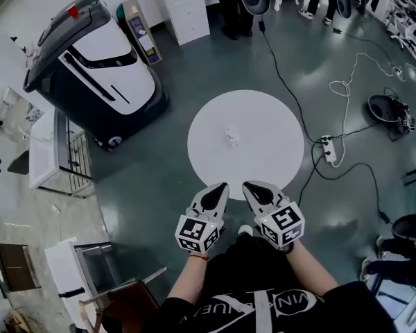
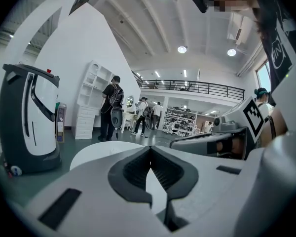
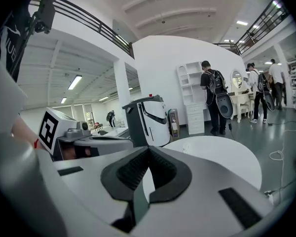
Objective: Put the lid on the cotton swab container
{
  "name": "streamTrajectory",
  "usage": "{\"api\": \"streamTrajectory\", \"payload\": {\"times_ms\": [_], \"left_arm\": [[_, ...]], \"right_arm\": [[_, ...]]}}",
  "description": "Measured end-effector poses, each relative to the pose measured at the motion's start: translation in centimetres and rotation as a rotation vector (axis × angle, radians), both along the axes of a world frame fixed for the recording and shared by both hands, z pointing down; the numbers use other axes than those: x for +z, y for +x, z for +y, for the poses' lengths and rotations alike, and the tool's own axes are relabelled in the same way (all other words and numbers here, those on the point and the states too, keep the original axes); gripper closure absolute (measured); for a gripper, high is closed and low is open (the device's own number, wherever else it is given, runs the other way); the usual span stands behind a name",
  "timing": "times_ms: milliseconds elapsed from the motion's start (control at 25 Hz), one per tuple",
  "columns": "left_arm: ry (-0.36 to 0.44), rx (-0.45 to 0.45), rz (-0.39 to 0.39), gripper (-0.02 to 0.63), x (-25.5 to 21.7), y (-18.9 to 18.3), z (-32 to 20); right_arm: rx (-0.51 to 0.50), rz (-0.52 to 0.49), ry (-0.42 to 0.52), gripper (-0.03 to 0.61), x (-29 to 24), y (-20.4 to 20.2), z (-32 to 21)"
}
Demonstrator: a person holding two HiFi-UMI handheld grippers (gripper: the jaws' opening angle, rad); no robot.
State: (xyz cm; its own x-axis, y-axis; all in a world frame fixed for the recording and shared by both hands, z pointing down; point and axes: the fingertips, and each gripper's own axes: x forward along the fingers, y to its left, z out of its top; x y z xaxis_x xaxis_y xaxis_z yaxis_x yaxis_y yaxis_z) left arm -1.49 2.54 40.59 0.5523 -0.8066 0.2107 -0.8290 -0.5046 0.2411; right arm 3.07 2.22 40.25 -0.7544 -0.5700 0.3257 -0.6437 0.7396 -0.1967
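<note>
Container: a small pale thing (image 1: 232, 136) at the middle of the table (image 1: 263, 113). It lies past both grippers' tips and well clear of them. It is too small to tell whether a lid is on it.
Left gripper (image 1: 222, 187): held over the floor just off the table's near edge, pointing toward the table. In the left gripper view its jaws are together at the tips, with nothing between them and touching nothing.
Right gripper (image 1: 249, 186): just beside the left one, at the same near edge of the table. Its jaws also meet at the tips, with nothing gripped.
Table: round and white, bare apart from the container, standing on a dark green floor (image 1: 159, 179).
Left of the table: a large dark and white machine (image 1: 100, 64), and white shelving (image 1: 55, 155) further out.
Beyond the table: white drawers (image 1: 187, 9), and people (image 1: 232, 5) standing by them.
Right of the table: black and white cables (image 1: 343, 89) trailing over the floor, and a power strip (image 1: 327, 150) close to the table's rim.
</note>
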Motion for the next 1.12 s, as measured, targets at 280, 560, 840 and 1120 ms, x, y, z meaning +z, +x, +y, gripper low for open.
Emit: {"api": "streamTrajectory", "payload": {"times_ms": [280, 560, 840, 1120], "left_arm": [[-0.052, -0.013, -0.003, 0.607, 2.2, 1.0, -1.7], [-0.095, -0.021, -0.012, 0.607, 3.8, -0.5, -2.8], [-0.107, 0.025, -0.008, 0.607, 5.1, -1.2, -7.1], [-0.145, 0.113, 0.002, 0.607, 6.8, 0.1, -11.3]], "right_arm": [[-0.019, -0.003, -0.069, 0.577, 2.6, 0.2, -1.7], [-0.018, -0.017, -0.128, 0.577, 4.8, -1.2, -3.3], [0.016, 0.012, -0.13, 0.577, 5.5, -1.9, -7.2], [0.113, 0.042, -0.181, 0.577, 7.6, 0.1, -10.9]]}}
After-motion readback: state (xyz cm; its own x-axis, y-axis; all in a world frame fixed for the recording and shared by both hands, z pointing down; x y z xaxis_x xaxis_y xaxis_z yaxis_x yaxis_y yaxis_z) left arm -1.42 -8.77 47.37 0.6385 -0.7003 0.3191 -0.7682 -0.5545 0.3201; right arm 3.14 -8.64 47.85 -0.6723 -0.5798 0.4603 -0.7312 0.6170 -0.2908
